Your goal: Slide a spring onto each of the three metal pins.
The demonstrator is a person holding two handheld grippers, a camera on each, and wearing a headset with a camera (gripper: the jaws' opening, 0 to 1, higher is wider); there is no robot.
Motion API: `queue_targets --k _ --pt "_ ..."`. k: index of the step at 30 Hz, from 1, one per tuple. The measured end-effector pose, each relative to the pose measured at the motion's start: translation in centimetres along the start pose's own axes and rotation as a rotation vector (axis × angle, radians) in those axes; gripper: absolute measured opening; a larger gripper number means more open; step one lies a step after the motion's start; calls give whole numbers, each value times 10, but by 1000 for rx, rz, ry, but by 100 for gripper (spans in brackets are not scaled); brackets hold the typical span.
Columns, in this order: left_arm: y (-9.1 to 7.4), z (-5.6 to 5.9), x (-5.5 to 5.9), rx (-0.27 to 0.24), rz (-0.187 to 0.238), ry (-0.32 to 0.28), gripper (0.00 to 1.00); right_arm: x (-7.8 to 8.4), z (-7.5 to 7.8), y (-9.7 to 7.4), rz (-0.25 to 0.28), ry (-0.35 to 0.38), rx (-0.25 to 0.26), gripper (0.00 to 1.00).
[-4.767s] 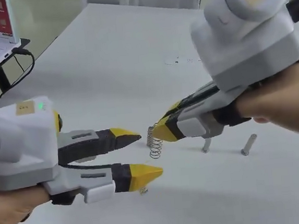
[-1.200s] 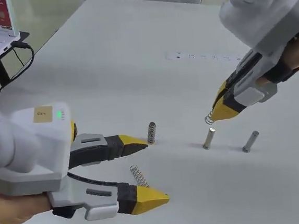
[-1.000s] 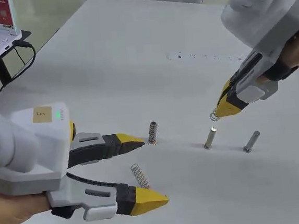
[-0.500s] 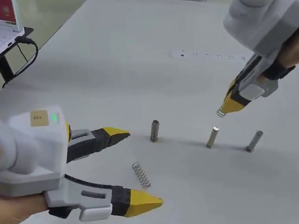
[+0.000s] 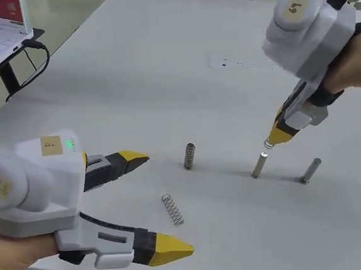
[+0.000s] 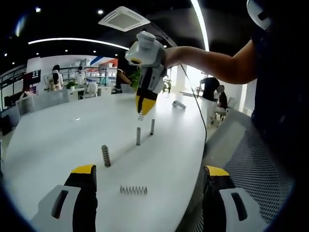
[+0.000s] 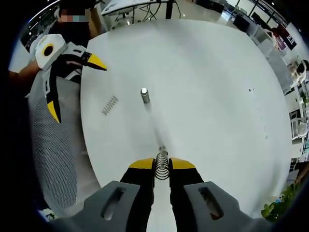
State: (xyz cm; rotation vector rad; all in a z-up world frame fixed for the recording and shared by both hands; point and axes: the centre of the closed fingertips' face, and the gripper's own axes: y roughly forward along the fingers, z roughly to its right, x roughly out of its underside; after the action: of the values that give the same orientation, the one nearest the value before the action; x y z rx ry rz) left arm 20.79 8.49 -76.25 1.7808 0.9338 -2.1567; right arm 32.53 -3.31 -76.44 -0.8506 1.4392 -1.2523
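White table point(image 5: 130, 63), right claw point(image 5: 277, 138) clenching upright spring point(image 5: 268, 144) above pin point(image 5: 259, 165), left claw point(image 6: 150, 171) spread.

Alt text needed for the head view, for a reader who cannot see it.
The yellow-tipped right gripper holds a small metal coil spring just above the middle metal pin of three standing on a white table. The left pin already wears a spring, the right pin is bare, and a loose spring lies by the open left gripper.

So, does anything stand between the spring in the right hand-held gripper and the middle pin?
Nothing visible does. The spring held by the right hand-held gripper hangs just above the bare middle pin, with only open air between them.
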Motion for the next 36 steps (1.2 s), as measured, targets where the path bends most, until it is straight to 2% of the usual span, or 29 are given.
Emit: queue_targets --k 9,26,36 --pt "-3 0 0 -6 0 -3 89 6 4 17 -39 11 -13 9" --pt "-8 -1 0 -10 6 -9 87 5 2 30 -73 21 -35 9" --pt "-10 0 0 -12 4 -13 85 11 1 52 -105 33 -44 9"
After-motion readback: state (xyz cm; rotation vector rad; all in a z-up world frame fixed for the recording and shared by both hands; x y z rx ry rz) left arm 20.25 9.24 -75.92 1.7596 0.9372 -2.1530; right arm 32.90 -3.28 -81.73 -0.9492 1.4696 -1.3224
